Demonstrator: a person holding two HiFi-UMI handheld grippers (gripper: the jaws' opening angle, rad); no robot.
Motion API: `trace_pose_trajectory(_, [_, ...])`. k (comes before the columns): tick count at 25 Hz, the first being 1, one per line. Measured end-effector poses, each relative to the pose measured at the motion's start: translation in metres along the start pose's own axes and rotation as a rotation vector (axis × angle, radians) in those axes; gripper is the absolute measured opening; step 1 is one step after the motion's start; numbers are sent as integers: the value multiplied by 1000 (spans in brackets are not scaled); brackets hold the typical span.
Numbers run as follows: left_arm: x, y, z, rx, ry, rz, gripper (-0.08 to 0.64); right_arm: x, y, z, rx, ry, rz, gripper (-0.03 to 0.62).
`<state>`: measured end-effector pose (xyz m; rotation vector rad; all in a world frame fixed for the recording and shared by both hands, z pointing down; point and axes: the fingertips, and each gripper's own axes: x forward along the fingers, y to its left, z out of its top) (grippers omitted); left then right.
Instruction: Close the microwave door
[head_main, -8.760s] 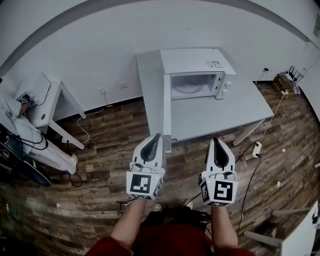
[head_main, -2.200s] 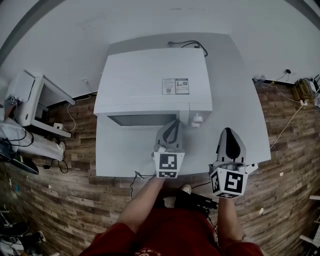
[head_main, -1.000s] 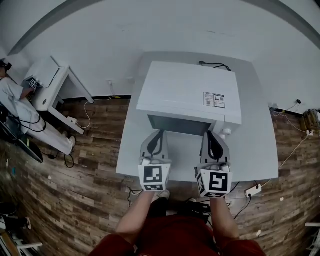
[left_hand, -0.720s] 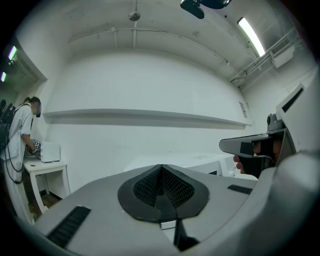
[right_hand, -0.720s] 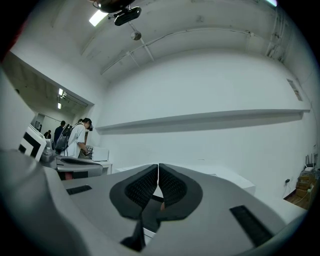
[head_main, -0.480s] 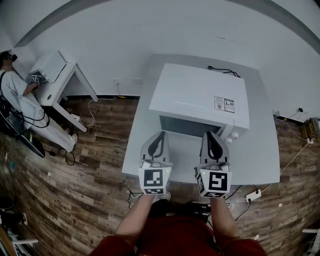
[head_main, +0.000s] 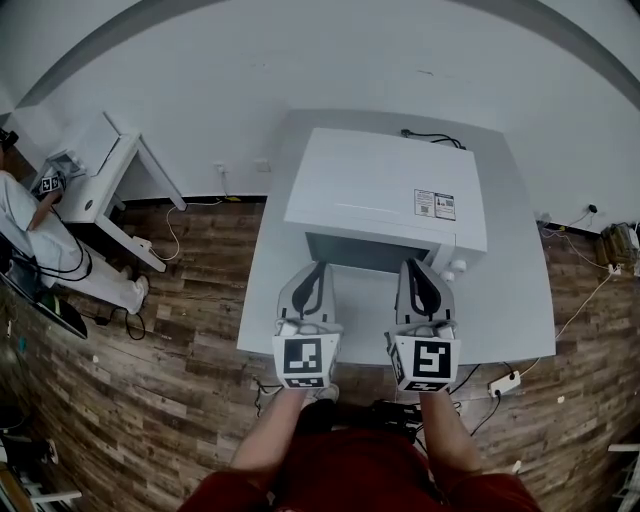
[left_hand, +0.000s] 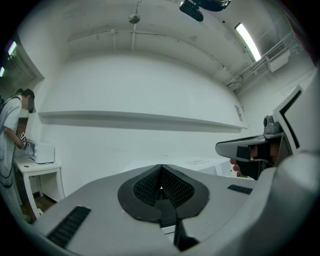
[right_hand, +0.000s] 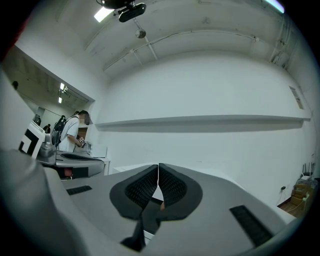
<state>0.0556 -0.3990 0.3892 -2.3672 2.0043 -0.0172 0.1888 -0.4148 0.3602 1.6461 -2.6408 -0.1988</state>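
From the head view, the white microwave (head_main: 385, 200) sits on a grey desk (head_main: 510, 300) against the wall. Its door (head_main: 372, 252) lies flush with the front, facing the person. Two knobs (head_main: 455, 268) show at the front's right end, a printed label (head_main: 435, 205) lies on the top, and a black cable (head_main: 432, 136) runs behind it. The left hand-held gripper (head_main: 314, 268) and right hand-held gripper (head_main: 412, 265) are side by side over the desk, just short of the door, tips pointing at it. Far left, another person (head_main: 35, 215) stands beside a small white table (head_main: 95, 165) on the wooden floor (head_main: 150, 400)

In the left gripper view, the left hand-held gripper (left_hand: 161, 179) has its ribbed pads pressed together with nothing between them. The right hand-held gripper (left_hand: 250, 149) shows at the right edge, and the microwave's pale top (left_hand: 200, 162) lies beyond

In the right gripper view, the right hand-held gripper (right_hand: 158, 184) has its jaws brought together, only a hairline seam showing, holding nothing. The left hand-held gripper (right_hand: 70, 161) shows at the left, the person (right_hand: 75, 132) behind it
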Motion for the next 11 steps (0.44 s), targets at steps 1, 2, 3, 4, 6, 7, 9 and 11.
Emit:
trace_pose_trajectory(1, [1,-1,0,1,0,-1,28,0,-1,0,-1,0,-3,28])
trace_pose_trajectory(2, [2,-2,0,3,0,-2,28,-1,-3,-1,-1,0,-5,28])
trace_pose_trajectory(3, [2,-3,0,4,-1,-3,28,-1,-4,-1,-1,0,-8,28])
trace_pose_trajectory(4, [3,-3,1,5,-2,-3,28,-1,-5,-1,0,-1,-11,28])
trace_pose_trajectory(6, [4,-4,2,6,-5,-4,28,-1,-7,-1,2,-3,-15,28])
trace_pose_trajectory(7, [3,-5,3,6,-7,-5,28,-2,-7,-1,3,-4,-17,28])
trace_pose_trajectory(9, [3,-6,5,7,-11,-7,28,-2,-8,-1,4,-4,-21,28])
trace_pose_trajectory(11, [3,-6,6,9,-12,-7,28,-3,-10,-2,6,-3,-25,28])
